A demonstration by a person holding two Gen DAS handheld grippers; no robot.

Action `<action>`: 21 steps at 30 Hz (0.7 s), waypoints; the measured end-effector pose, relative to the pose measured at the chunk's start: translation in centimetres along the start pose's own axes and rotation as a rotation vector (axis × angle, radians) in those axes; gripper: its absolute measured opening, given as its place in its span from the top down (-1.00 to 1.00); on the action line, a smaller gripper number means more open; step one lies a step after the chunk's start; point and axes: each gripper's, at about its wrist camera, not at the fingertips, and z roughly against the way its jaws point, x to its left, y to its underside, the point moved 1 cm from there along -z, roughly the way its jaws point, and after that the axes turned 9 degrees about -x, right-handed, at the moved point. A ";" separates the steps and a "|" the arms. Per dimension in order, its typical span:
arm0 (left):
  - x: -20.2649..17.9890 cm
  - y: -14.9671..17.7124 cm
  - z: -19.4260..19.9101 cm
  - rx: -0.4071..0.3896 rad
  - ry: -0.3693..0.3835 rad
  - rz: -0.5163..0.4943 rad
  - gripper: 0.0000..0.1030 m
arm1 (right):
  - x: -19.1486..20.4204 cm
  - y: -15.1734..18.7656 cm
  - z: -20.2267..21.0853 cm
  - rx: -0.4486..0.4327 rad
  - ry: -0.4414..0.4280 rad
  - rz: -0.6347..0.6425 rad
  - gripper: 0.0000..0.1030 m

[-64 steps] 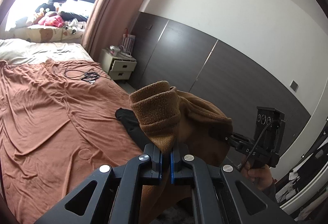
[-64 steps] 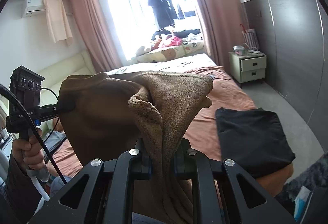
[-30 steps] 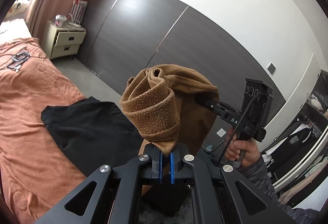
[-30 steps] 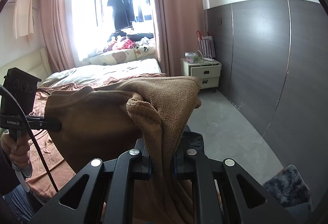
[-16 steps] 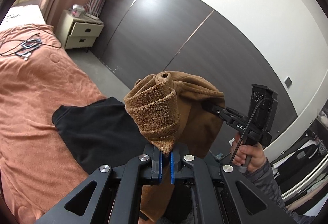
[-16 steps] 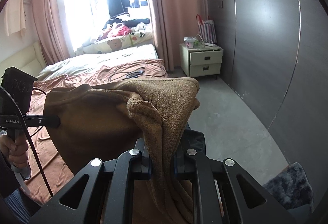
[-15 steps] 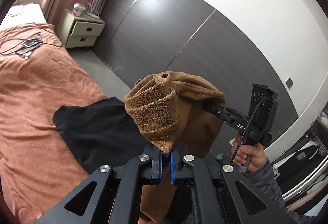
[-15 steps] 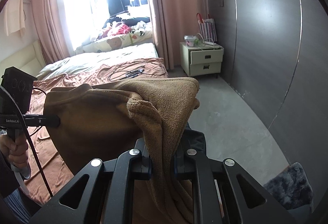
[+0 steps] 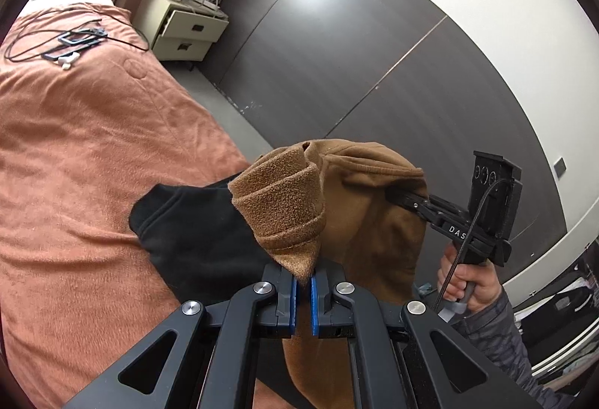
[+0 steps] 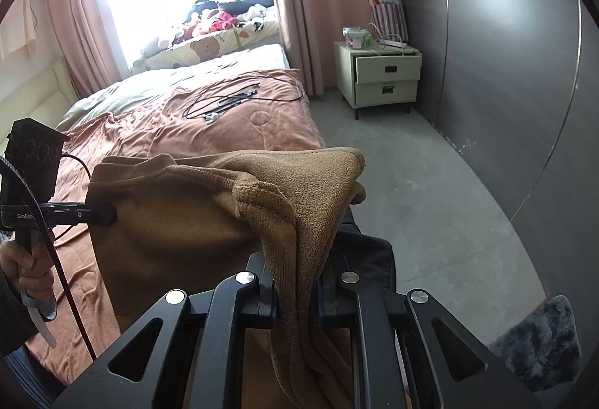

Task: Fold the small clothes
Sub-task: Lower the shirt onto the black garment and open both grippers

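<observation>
- The left claw [image 9: 303, 287] pinches one bunched edge of the brown garment [image 9: 359, 218] between its blue pads.
- The right claw [image 10: 295, 291] clamps another fold of it.
- The garment hangs stretched between both claws, above a black garment [image 9: 194, 222] lying at the bed [image 9: 75, 147] edge.

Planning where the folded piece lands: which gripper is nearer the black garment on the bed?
Left, probably. The left gripper holds the brown garment beside the black garment; the right gripper holds it just floor-side of it.
</observation>
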 end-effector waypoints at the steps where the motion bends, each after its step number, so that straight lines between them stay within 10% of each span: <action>1: 0.5 0.0 -0.2 -0.005 0.003 0.004 0.91 | -0.2 -0.2 -0.3 -0.002 -0.006 0.000 0.80; 9: 6.8 2.3 -5.5 0.134 -0.230 0.083 0.67 | -4.3 3.6 -6.0 0.244 0.160 -0.064 0.23; 21: 5.3 1.2 -2.0 0.012 -0.328 -0.032 0.30 | -3.6 4.2 3.3 0.069 0.135 -0.117 0.26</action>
